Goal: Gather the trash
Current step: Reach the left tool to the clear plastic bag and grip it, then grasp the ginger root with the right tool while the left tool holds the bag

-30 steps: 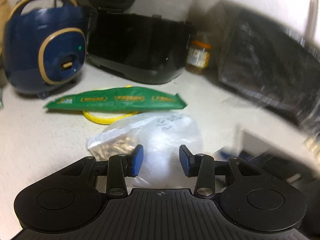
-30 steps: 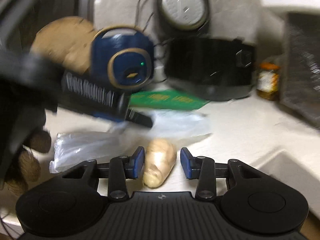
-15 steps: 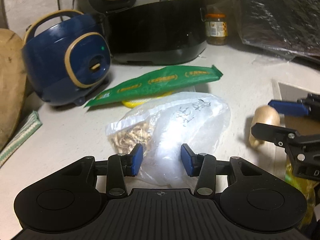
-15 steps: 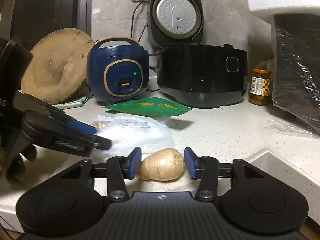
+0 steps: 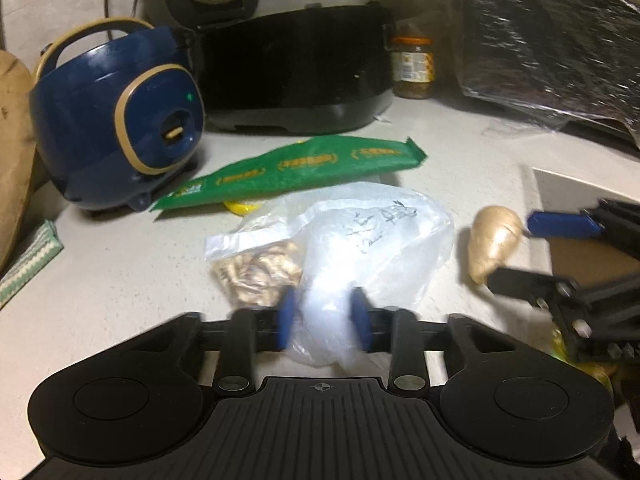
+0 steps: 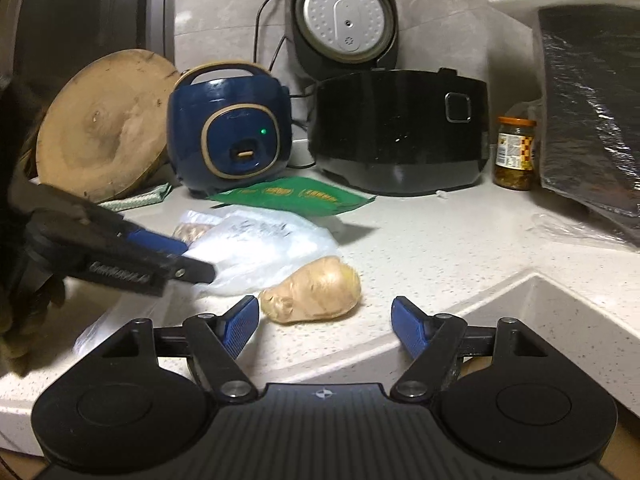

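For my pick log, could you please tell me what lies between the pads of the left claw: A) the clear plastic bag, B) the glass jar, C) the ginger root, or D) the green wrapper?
A: the left claw has just been closing, and its blue pads pinch the near end of the clear plastic bag.

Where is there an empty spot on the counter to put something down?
Bare counter lies between the black cooker, the jar and the sink edge. Another bare patch sits in front of the blue cooker. The middle is crowded: green packet, clear bag, ginger.
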`<state>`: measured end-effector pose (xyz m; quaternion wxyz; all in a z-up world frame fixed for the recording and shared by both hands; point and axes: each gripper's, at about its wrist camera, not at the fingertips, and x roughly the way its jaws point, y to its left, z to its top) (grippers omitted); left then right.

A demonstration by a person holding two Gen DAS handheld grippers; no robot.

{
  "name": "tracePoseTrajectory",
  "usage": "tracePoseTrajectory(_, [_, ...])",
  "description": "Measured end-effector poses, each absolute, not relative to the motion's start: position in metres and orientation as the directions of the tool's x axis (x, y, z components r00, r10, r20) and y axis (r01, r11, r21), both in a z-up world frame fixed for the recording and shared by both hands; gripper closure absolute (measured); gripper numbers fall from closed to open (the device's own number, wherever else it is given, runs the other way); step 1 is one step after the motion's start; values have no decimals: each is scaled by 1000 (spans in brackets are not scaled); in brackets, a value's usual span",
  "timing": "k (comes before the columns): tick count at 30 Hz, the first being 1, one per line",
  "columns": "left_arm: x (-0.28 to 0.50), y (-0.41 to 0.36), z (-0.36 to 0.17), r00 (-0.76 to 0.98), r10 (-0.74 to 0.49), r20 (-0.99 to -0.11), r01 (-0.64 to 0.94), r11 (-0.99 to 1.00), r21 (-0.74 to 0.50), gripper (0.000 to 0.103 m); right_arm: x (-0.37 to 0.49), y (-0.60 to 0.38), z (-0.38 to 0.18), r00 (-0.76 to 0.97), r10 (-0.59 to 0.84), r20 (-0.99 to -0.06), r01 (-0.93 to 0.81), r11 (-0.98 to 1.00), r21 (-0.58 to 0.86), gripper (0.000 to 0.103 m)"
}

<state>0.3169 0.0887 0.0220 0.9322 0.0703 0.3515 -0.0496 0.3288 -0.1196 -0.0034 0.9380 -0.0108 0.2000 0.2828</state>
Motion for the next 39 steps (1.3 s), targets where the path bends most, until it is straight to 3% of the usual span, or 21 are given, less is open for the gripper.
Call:
tracePoseTrajectory(8, [262,96,27,739,-98,-666,125,992,-7,81,329,-117,-1,764,529,-370,-533,840,100,28])
tracePoseTrajectory(23, [259,90,25,745,-48,-666,70,998,7,80,338,-95,7,672,547,-499,-580,808,106,8])
tracePoseTrajectory(26, [258,91,25,746,-50,-664,69,998,2,80,343,-94,10,639,566,-520,-597,792,128,0])
tracePoseTrajectory(36, [257,92,25,747,-51,-663,72,997,4,79,341,-83,13,625,524,-579,-621,783,38,0])
tracePoseTrajectory(39, [258,93,25,746,-57,-663,73,997,-3,79,339,-93,13,646,547,-532,-611,789,69,4])
